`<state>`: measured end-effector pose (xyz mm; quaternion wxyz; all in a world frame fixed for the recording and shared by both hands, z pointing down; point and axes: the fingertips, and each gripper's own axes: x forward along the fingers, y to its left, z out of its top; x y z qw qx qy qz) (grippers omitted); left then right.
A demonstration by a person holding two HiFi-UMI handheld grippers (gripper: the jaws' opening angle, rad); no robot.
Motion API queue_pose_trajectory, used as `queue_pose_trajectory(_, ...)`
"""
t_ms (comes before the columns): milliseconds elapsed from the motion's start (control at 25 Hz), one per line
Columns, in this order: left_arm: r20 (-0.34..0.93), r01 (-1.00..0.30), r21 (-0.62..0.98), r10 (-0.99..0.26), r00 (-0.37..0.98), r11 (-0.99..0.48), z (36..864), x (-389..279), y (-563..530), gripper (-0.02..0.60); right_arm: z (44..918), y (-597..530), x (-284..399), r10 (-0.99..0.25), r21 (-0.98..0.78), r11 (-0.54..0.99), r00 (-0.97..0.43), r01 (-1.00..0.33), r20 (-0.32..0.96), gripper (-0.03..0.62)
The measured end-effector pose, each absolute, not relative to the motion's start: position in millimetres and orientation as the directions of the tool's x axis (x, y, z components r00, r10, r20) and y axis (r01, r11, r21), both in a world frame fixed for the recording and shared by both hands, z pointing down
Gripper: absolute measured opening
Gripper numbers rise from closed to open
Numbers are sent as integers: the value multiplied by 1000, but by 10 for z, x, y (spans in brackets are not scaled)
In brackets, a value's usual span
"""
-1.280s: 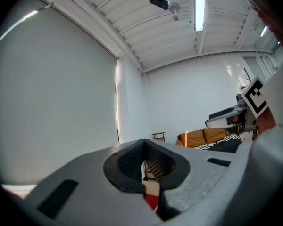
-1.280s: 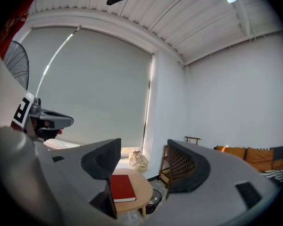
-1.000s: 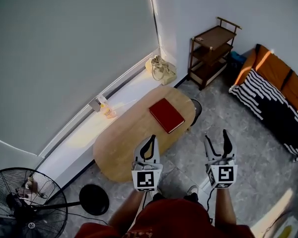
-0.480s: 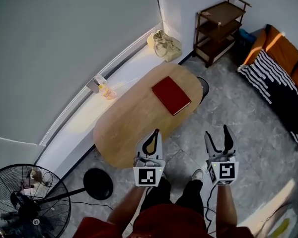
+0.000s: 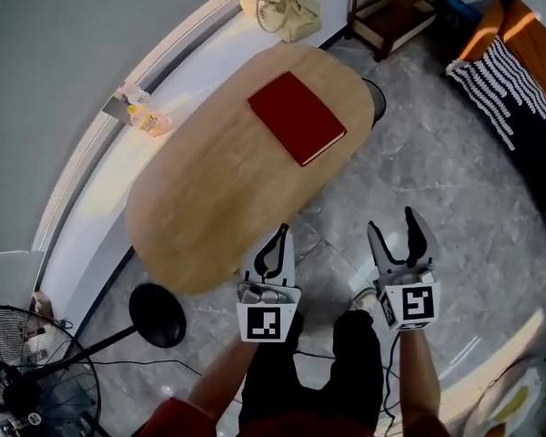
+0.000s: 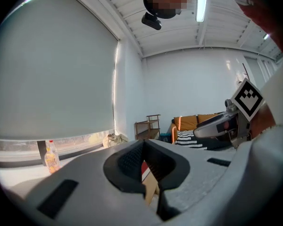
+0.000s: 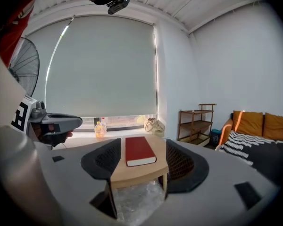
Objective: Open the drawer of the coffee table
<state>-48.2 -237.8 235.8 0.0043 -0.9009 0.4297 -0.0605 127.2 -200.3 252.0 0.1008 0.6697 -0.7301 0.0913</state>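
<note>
Presently both short of the coffee table [image 5: 209, 189]: left gripper [image 5: 279, 237] pressed together, right gripper [image 5: 393, 233] spread, both empty; drawer unseen, so lowering to locate its front seems advisable.

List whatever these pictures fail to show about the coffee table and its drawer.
Drawer: in no view; the coffee table top covers it in the head view, the right gripper view shows only top and legs.
Left gripper view: the left gripper itself hides all but a sliver of table.
Fan: cut by head view's edge.
</note>
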Motion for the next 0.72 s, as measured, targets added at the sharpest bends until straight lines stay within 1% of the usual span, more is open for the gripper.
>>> queue_pose_trajectory(40,98,-784,-30,-783,615,-620,2608,-445,-2374,6,2766,-2024,1286,-957,-21,98,-100,-995,273,282)
queue_pose_trajectory(120,108,-784,-23,-781,615,-620,3143,-363,-2367,6,3253,-2073,1321,-953,-69,115,-130,-991,272,282)
queue_pose_trajectory(400,133,-753,-96,-758,639,-651,4848,-265,-2341,6,5005,-2250,1404,-948,-117,173,-197,-978,251,282)
queue_pose_trajectory(520,175,-731,-151,-746,642,-665,5478,-210,-2333,6,5597,-2360,1333,-940,-142,209,-239,-968,244,282)
queue_pose_trajectory(640,203,-703,-142,-716,668,-697,6051,-134,-2336,6,6078,-2465,1233,-932,-156,252,-282,-955,226,282)
queue_pose_trajectory(720,206,-665,-165,-685,699,-729,6378,-82,-2346,6,6333,-2543,1159,-927,-149,283,-310,-948,211,282)
